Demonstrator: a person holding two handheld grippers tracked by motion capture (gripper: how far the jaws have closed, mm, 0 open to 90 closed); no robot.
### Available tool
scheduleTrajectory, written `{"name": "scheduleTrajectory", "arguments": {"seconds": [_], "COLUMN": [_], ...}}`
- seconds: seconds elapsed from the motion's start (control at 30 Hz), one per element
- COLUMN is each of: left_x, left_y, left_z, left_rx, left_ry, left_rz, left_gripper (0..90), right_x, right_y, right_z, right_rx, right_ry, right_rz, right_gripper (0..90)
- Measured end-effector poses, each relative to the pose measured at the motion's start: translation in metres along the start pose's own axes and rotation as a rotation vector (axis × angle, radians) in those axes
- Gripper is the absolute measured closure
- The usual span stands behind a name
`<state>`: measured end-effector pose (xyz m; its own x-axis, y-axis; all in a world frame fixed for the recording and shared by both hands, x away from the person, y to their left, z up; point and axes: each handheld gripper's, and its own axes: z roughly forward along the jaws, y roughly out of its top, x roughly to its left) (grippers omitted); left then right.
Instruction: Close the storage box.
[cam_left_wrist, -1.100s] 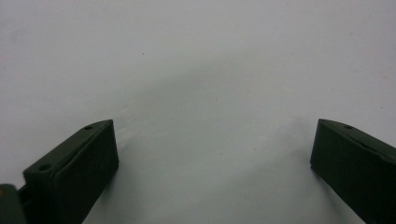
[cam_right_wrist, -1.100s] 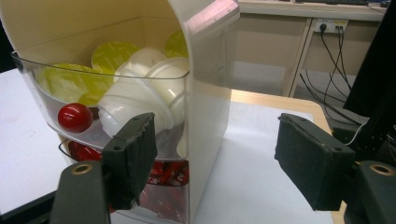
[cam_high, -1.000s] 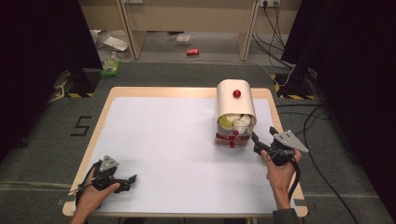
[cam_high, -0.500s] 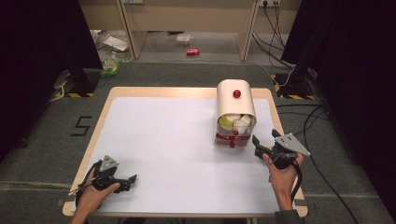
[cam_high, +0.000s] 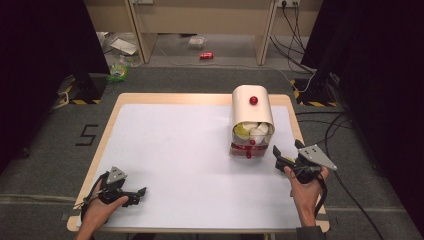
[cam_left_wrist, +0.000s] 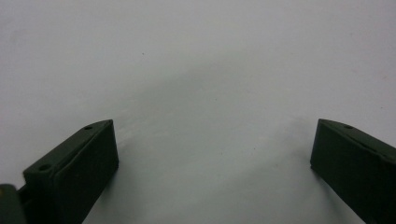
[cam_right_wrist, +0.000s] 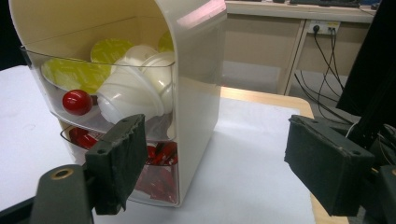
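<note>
A cream arched dispenser stands on the white table top at the back right. Its clear upper drawer, with a red knob, holds white and yellow-lidded cups; the lower drawer holds red packets. My right gripper is open just right of the dispenser's front, with nothing between its jaws. My left gripper rests open over bare table near the front left corner.
The table's wooden edge runs close behind the right gripper. Cables lie on the floor to the right, and litter with a red can lies beyond the table.
My right gripper has drifted slightly down and toward the table's front edge, away from the dispenser. The left gripper has stayed put.
</note>
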<state>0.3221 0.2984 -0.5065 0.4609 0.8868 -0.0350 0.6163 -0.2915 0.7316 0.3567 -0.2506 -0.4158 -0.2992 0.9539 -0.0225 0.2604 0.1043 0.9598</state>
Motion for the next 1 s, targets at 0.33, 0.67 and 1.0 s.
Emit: {"name": "scheduleTrajectory", "arguments": {"seconds": [0.33,0.67,1.0], "left_x": [0.0,0.0,0.0], "left_y": [0.0,0.0,0.0], "left_z": [0.0,0.0,0.0], "left_rx": [-0.001,-0.001,-0.001], "left_ry": [-0.001,-0.001,0.0], "left_rz": [0.0,-0.001,-0.001], "left_gripper": [0.3,0.4,0.4], "right_x": [-0.003,-0.006,-0.01], "right_y": [-0.003,-0.005,-0.013], "right_z": [-0.007,-0.016,-0.025], "right_rx": [0.011,0.016,0.038], "right_ry": [-0.002,-0.006,-0.01], "right_rz": [0.0,0.007,0.015], "right_gripper": [21.4,20.7,18.5]}}
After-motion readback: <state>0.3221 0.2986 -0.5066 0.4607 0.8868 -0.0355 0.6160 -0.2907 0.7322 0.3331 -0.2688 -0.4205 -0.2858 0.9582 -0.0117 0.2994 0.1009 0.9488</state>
